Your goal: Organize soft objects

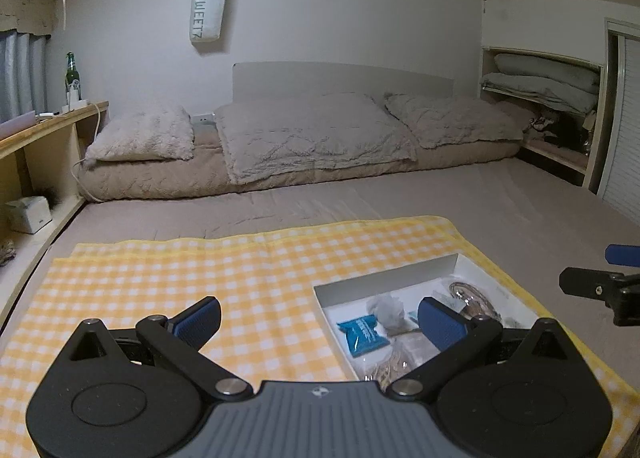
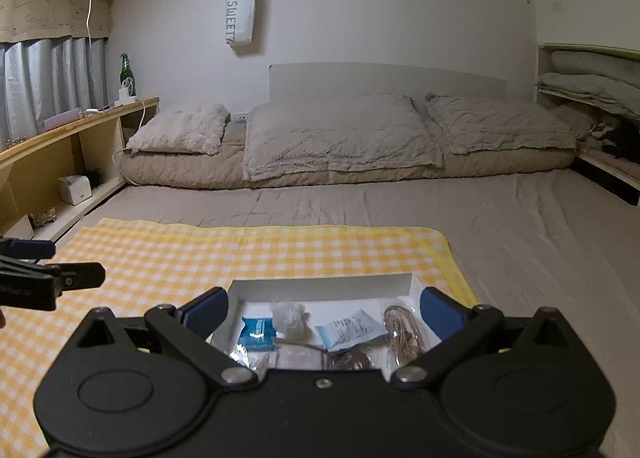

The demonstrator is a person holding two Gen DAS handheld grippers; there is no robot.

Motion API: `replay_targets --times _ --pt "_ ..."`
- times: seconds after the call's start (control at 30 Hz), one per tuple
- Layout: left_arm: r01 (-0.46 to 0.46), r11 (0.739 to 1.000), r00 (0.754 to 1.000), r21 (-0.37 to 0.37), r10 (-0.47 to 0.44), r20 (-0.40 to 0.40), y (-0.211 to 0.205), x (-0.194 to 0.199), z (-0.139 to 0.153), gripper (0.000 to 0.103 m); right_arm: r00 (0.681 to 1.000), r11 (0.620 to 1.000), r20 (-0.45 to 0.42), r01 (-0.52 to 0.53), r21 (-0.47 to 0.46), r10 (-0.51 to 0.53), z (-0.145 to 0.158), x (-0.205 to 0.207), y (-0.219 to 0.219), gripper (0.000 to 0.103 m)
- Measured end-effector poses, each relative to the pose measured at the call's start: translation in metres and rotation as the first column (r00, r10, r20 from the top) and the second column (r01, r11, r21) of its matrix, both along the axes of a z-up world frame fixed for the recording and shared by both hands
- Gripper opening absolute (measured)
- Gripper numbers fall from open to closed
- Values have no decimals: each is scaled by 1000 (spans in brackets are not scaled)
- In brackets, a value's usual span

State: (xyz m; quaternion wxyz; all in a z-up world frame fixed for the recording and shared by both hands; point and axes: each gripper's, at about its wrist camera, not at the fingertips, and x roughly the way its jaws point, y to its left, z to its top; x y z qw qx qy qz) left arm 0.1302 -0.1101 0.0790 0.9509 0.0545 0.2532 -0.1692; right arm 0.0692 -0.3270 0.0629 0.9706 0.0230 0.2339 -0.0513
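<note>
A shallow white box (image 2: 320,285) lies on a yellow checked cloth (image 2: 248,254) on the bed. In it are a blue packet (image 2: 256,332), a crumpled clear bag (image 2: 289,314), a pale blue sachet (image 2: 350,332) and bagged brown cords (image 2: 404,332). My right gripper (image 2: 322,318) is open, hovering just before the box, its fingers either side. My left gripper (image 1: 320,322) is open over the cloth, its right finger (image 1: 442,322) above the box (image 1: 384,282). The blue packet (image 1: 362,332) shows there too. The right gripper also shows at the edge of the left wrist view (image 1: 600,278).
Three grey pillows (image 2: 340,137) lie on a rolled quilt at the bed's head. A wooden shelf (image 2: 76,125) with a green bottle (image 2: 127,75) runs along the left. A shelf with folded bedding (image 1: 544,81) is at the right. A white bag (image 2: 241,13) hangs on the wall.
</note>
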Motion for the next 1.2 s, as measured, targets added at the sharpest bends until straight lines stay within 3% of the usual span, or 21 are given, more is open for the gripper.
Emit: replay_targets --times 0.47,0.83,1.2 --pt "-45 999 999 -1 45 -17 19 -40 -21 103 999 1000 34 -6 -4 6 -18 -44 27 103" --pt "-41 998 999 38 41 15 18 -57 -27 103 999 998 33 13 -61 -11 -28 -54 41 103" --pt "-38 999 999 26 37 3 20 -59 -29 103 1000 997 23 7 -82 -5 -30 -56 44 103"
